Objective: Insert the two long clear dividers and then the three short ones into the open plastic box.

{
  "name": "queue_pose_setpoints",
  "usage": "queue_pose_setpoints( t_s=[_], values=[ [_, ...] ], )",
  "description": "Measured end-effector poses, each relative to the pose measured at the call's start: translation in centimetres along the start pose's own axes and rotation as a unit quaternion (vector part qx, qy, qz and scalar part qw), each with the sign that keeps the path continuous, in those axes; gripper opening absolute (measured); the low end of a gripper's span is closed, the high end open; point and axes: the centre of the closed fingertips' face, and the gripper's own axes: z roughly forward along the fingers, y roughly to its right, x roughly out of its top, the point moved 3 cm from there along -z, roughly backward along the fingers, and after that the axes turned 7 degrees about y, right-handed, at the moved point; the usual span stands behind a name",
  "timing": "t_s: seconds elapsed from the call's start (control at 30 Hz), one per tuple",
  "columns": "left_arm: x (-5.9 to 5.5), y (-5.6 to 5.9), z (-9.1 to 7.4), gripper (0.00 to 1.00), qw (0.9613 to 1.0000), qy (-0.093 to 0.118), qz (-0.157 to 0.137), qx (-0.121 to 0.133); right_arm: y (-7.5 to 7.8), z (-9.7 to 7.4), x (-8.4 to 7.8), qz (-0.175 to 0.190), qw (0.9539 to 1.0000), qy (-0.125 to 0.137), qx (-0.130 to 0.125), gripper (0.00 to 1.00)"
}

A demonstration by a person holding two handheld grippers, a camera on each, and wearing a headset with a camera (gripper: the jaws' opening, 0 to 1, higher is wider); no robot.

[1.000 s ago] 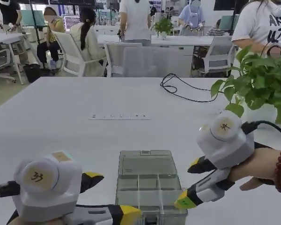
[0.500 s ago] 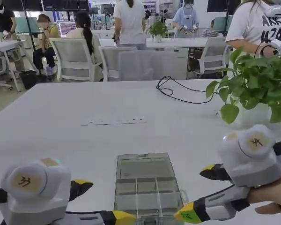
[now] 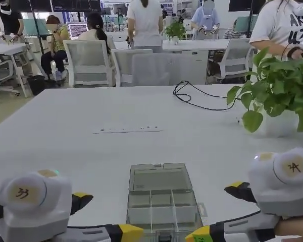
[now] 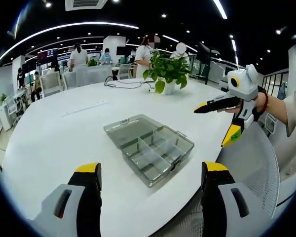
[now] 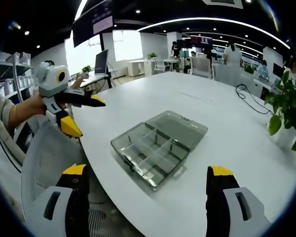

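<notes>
The left gripper and right gripper both have fingers spread wide, gripping nothing. They sit left and right of the open plastic box, apart from it.

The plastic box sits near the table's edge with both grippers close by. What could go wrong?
The plastic box lies near the table edge; a bump from the open left gripper or right gripper might push it off.
The dividers in it are clear, so one not pushed fully down would be hard to spot.
</notes>
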Motion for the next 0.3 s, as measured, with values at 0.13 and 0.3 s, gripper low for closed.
queue_pose_setpoints(
  t_s=[0.13, 0.3],
  values=[
    [0.05, 0.04, 0.10, 0.86, 1.0000, 0.002, -0.002, 0.000, -0.18, 0.20, -0.31, 0.005, 1.0000, 0.004, 0.004, 1.00],
    [-0.12, 0.08, 0.05, 0.88, 1.0000, -0.006, 0.007, 0.002, -0.31, 0.30, -0.66, -0.006, 1.0000, 0.004, 0.003, 1.00]
  ],
)
